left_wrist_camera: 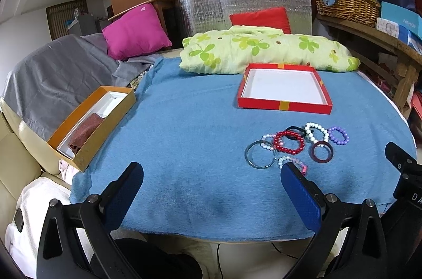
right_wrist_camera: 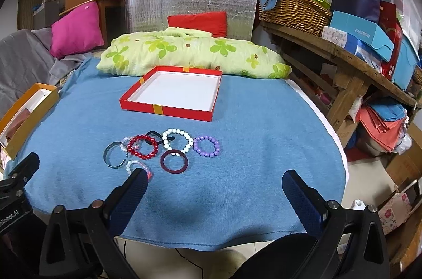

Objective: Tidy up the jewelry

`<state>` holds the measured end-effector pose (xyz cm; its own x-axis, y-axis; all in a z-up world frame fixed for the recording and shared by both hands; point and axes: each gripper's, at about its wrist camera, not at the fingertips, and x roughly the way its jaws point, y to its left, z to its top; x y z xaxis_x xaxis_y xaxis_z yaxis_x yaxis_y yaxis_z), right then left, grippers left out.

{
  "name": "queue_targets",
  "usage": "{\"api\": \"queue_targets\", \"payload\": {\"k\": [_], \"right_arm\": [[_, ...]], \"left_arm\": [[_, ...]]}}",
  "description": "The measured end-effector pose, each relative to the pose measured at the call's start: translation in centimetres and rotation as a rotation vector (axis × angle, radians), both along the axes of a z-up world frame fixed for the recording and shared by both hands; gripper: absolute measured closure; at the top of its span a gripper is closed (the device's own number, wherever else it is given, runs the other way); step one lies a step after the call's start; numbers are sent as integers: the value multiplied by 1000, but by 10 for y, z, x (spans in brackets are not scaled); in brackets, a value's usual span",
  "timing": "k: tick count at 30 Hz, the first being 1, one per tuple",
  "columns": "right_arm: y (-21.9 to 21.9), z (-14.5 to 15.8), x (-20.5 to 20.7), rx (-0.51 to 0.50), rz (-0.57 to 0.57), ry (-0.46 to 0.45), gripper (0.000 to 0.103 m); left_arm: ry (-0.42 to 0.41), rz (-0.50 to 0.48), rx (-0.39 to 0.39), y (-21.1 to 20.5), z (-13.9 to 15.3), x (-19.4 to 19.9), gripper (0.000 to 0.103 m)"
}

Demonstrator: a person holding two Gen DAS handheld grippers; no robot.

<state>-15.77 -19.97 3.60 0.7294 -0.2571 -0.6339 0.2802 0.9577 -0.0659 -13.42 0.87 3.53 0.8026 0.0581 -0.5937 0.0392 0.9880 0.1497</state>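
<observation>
Several bracelets lie in a cluster on the blue cloth [left_wrist_camera: 184,147]: a red bead bracelet [left_wrist_camera: 288,142] [right_wrist_camera: 143,147], a white bead bracelet [left_wrist_camera: 317,132] [right_wrist_camera: 178,142], a purple bead bracelet [left_wrist_camera: 338,134] [right_wrist_camera: 206,145], a dark maroon bangle [left_wrist_camera: 321,151] [right_wrist_camera: 174,161], a clear bangle [left_wrist_camera: 259,154] [right_wrist_camera: 115,155] and a pale pink bead bracelet [left_wrist_camera: 292,163] [right_wrist_camera: 138,165]. An empty red tray [left_wrist_camera: 283,105] [right_wrist_camera: 168,112] with a white floor lies beyond them. My left gripper [left_wrist_camera: 212,174] is open and empty, left of the cluster. My right gripper [right_wrist_camera: 215,180] is open and empty, just in front of it.
An orange box [left_wrist_camera: 89,147] [right_wrist_camera: 29,118] holding a brown cloth sits at the cloth's left edge. A green clover quilt [left_wrist_camera: 263,49] [right_wrist_camera: 190,52] lies behind the tray. A wooden shelf [right_wrist_camera: 350,68] with a wicker basket [right_wrist_camera: 292,7] and boxes stands at the right.
</observation>
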Motion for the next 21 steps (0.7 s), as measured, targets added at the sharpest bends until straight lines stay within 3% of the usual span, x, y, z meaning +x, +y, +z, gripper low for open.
{"api": "queue_targets", "payload": {"k": [21], "right_arm": [[-18, -35, 70, 58, 64, 49, 0]], "left_arm": [[100, 12, 2, 2, -35, 63, 0]]}}
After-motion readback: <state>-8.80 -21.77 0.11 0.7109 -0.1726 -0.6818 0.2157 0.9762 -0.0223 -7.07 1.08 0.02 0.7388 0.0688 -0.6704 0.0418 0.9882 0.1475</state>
